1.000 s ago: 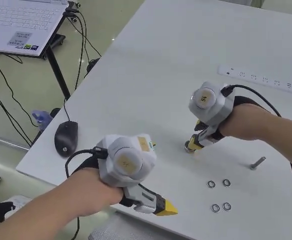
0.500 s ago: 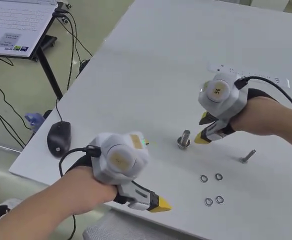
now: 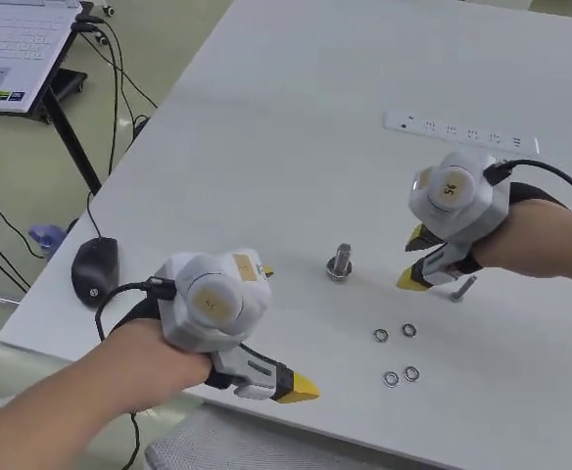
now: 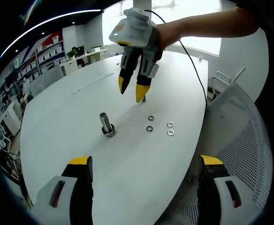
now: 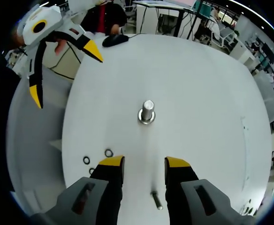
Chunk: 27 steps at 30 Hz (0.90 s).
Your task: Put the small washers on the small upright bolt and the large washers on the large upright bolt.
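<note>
Near table [image 3: 296, 127] edge: left gripper [image 3: 291, 385] hangs right at it, jaws spread wide, nothing between them (left gripper view [image 4: 144, 161]). Mouse [image 3: 94, 271] sits at the left edge. Power strip [image 3: 459, 131] lies far side. Broad bare tabletop between strip and bolts; open room also left of the large bolt.

Large bolt [image 3: 340, 262] stands upright on its head, mid-table, touching nothing. Small bolt [image 3: 462, 288] lies on its side, just beside the right gripper's lower fingertip.

Right gripper [image 3: 413, 260]: jaws at a narrow gap, empty; in its own view [image 5: 144, 162] the small bolt [image 5: 156, 200] lies below the gap and the large bolt [image 5: 147, 112] stands ahead.

Change: a second ago the right gripper's tips were at the large bolt's base; half a second ago just beside it; now apart from it, over by the small bolt. Left gripper holds the same edge spot.

Count: upright bolt, one. Lying bolt, one. Washers [image 3: 395, 354], four, loose in a square cluster, flat, between the bolts and the near edge. None on a bolt. Sizes too close to sort.
</note>
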Motion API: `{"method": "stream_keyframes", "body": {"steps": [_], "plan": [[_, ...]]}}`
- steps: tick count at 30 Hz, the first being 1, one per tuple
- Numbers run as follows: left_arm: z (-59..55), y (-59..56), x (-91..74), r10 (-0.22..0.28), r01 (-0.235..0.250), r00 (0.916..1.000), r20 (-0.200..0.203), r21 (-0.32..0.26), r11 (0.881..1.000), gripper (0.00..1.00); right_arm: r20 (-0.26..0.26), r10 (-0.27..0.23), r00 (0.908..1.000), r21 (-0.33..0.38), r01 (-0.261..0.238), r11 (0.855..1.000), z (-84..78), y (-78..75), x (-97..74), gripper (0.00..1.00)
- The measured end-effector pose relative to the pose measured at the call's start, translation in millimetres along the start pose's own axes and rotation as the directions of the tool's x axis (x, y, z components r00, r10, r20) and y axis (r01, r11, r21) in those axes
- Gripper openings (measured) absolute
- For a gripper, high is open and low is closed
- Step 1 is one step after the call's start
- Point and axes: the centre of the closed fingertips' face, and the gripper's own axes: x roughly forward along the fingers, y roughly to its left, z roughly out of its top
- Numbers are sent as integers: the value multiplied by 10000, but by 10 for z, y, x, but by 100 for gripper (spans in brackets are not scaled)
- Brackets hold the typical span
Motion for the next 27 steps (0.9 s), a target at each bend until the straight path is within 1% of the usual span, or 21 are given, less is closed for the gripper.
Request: {"method": "stream_keyframes", "body": {"steps": [2, 3, 6, 8, 15, 21, 24, 27], "plan": [[-4, -2, 13, -5, 5, 10000, -71, 84, 10000, 93, 56, 66, 10000, -102, -66, 9999, -28, 28, -21, 35], [6, -7, 12, -4, 5, 10000, -71, 108, 9999, 93, -46, 11, 10000, -294, -12, 9996, -67, 34, -25, 35], [38, -12, 10, 14, -14, 10000, 36, 42, 10000, 93, -87, 44, 10000, -302, -47, 9995, -134, 65, -31, 35], [42, -18, 12, 30, -31, 10000, 36, 54, 10000, 93, -29, 38, 10000, -491, -39, 9988, -156, 93, -36, 35], [23, -12, 15, 83, -83, 10000, 7, 9, 10000, 93, 79, 239, 9997, -305, -236, 9993, -202, 209, 14, 35], [42, 5, 34, 67, -67, 10000, 40, 39, 10000, 93, 302, 444, 9986, -507, -428, 9978, -168, 329, 149, 34], [58, 9, 41, 48, -48, 10000, 64, 68, 10000, 92, 312, 566, 9979, -575, -548, 9968, -161, 409, 246, 34], [59, 16, 51, 37, -38, 10000, 24, 140, 9999, 92, 205, 701, 9973, -707, -685, 9951, -185, 471, 356, 33]]}}
